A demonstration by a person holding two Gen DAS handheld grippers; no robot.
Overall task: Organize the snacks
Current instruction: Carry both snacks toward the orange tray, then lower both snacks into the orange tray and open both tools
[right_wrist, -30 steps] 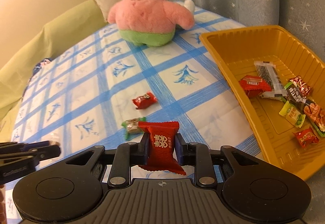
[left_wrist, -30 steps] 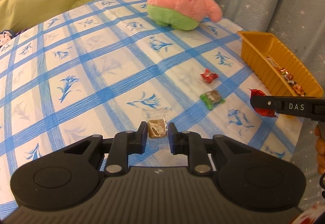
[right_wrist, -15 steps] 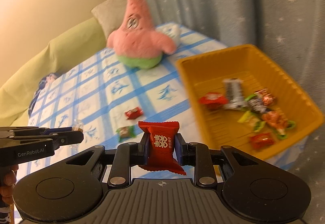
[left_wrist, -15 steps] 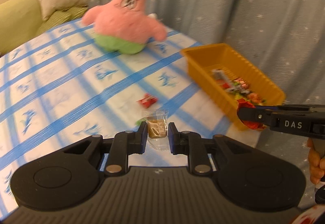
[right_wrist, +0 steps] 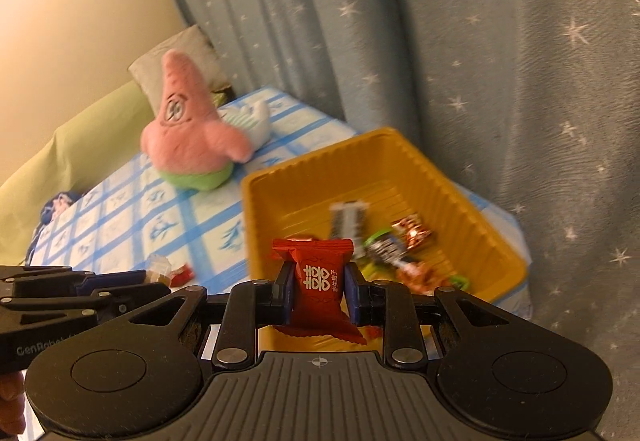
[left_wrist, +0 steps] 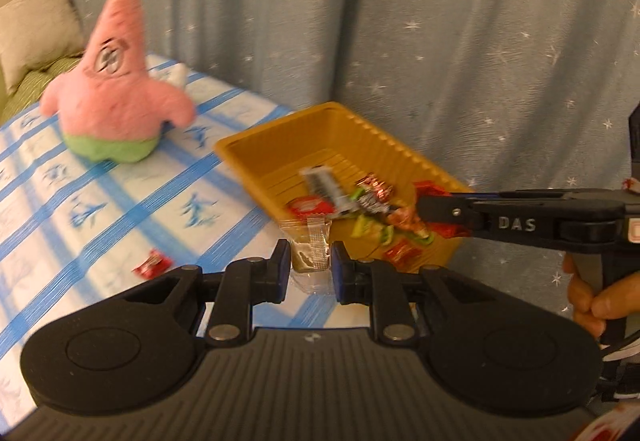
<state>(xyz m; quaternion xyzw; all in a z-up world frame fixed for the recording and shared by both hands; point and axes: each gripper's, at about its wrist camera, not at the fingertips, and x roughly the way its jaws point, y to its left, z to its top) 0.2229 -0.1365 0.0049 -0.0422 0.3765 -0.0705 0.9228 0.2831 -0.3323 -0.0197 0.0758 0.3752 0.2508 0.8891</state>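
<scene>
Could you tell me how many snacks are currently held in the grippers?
2: a clear-wrapped snack in the left gripper, and a red-wrapped candy in the right gripper, near the yellow tray.

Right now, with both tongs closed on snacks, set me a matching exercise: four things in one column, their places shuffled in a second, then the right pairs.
Things:
1. red candy with white characters
2. clear-wrapped tan snack
3. small red candy
4. black-and-white wrapped bar

Places:
A. lying inside the yellow tray
B. pinched in the left tongs
C. loose on the blue checked tablecloth
D. pinched in the right tongs

Pairs: 1-D, 2-B, 3-C, 4-A
</scene>
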